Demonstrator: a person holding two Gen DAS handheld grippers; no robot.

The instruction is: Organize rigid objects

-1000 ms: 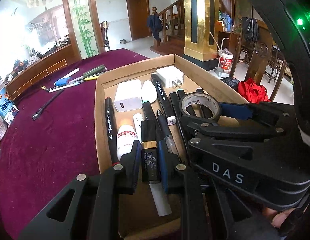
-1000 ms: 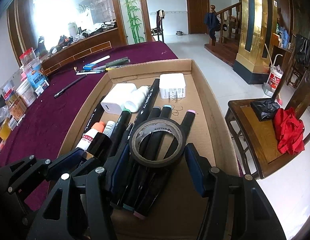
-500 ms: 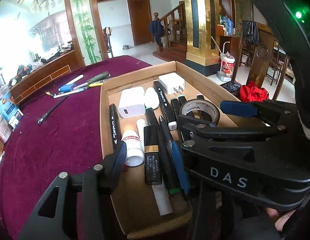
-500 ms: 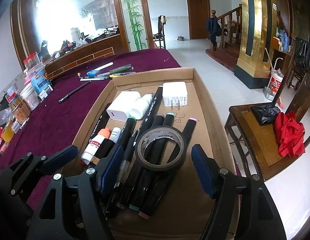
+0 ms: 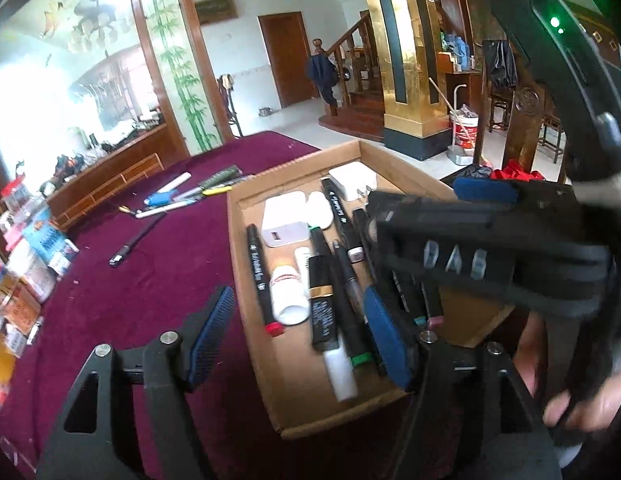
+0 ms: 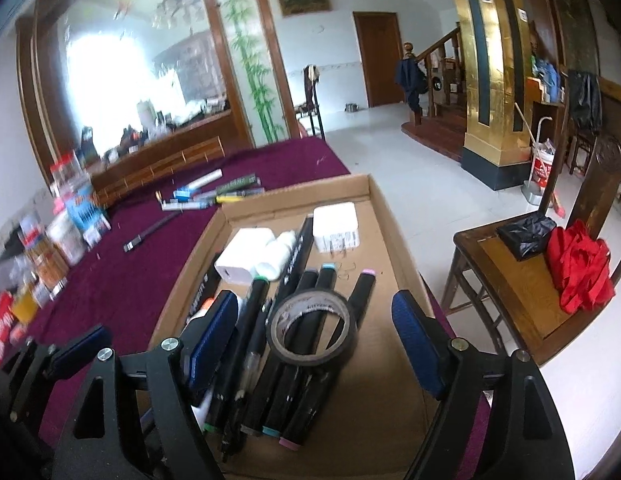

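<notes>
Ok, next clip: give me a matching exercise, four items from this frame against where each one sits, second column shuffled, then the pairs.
Items:
1. tape roll
2. yellow pen
3. red cloth
4. white charger

Places:
A. on the wooden chair
B. on the purple tablecloth, outside the cardboard tray
C. lying across the black markers in the tray
D. near the tray's far end, on bare cardboard

Pairs: 1-C, 2-B, 3-A, 4-D
</notes>
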